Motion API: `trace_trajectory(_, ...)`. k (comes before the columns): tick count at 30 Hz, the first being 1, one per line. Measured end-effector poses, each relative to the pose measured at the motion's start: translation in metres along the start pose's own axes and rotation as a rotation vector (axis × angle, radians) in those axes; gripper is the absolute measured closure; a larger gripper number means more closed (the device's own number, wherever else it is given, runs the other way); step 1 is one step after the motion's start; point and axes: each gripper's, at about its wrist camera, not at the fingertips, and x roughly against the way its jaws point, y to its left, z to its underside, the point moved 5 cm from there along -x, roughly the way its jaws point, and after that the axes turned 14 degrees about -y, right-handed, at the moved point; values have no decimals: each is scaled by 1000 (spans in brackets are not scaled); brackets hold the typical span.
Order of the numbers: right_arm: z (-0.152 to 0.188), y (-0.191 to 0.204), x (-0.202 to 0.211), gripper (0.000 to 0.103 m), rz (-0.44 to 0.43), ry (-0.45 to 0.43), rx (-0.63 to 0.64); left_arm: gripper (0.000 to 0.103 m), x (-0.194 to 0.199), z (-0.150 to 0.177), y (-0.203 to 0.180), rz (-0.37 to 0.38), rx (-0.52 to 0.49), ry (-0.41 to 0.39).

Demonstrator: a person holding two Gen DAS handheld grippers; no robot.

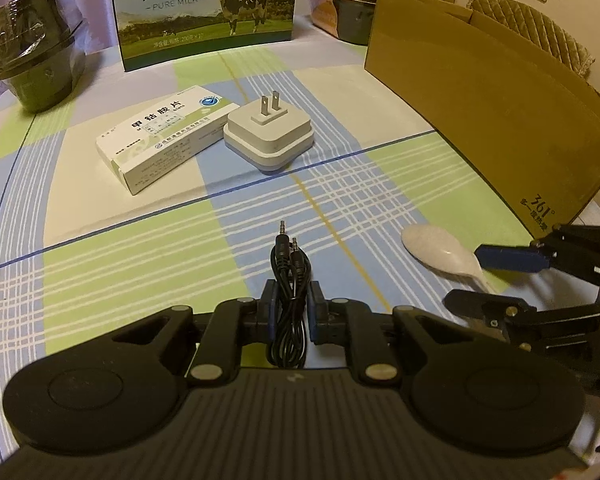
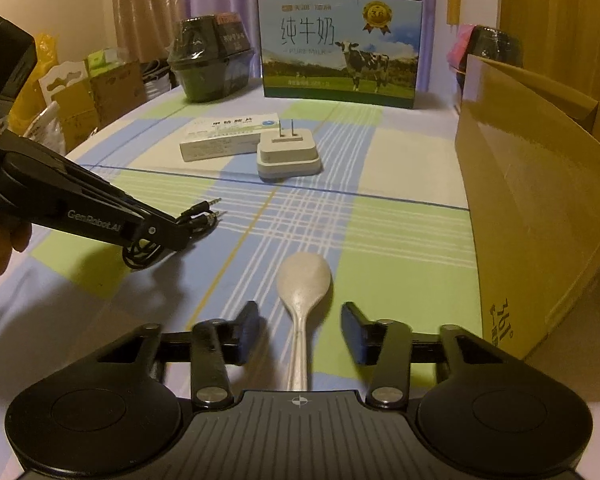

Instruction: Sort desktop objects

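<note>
beside cardboard box [image 2: 540,208], spoon [image 2: 304,280], interior hidden

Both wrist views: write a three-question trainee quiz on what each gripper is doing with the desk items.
1. True or false: the left gripper is shut on the audio cable.
2. Multiple choice: the spoon lies (A) inside the cardboard box, (B) on the tablecloth between the open fingers of the right gripper, (C) on top of the medicine box.
3. Fill in: the charger lies with its prongs pointing ____.

Key: 1 true; 2 B; 3 up.
</note>
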Motion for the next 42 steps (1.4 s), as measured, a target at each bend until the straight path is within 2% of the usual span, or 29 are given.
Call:
trace_trajectory(3,1,1,3,73,6,-3,-12,92,0,-1,0,2,1,-3)
trace_trajectory(5,1,1,4,83,10,-2,-13,92,0,0,0,1,2,-1)
trace_trajectory(7,1,0,5,98,16,4,-14,92,0,0,-1,0,1,3)
trace_trajectory(11,2,1,7,99,16,7,-1,91,-1,2,0,-6,6,4)
trace_trajectory(13,2,1,8,99,15,7,-2,83,-1,1,1,-11,12,2)
trace_trajectory(19,3,3,12,99,8,8,-6,75,-2,2,2,-17,25,-6)
trace_trajectory(24,3,3,13,99,13,7,-13,76,-3,2,3,-20,36,-12)
trace_trajectory(26,2,3,15,99,13,3,-16,92,-3,2,3,-20,25,-5)
trace_trajectory(32,-7,1,22,99,9,-19,-28,91,5,0,-1,-10,5,4)
trace_trajectory(42,-35,0,48,99,20,-82,-26,91,42,-26,-24,7,22,-63)
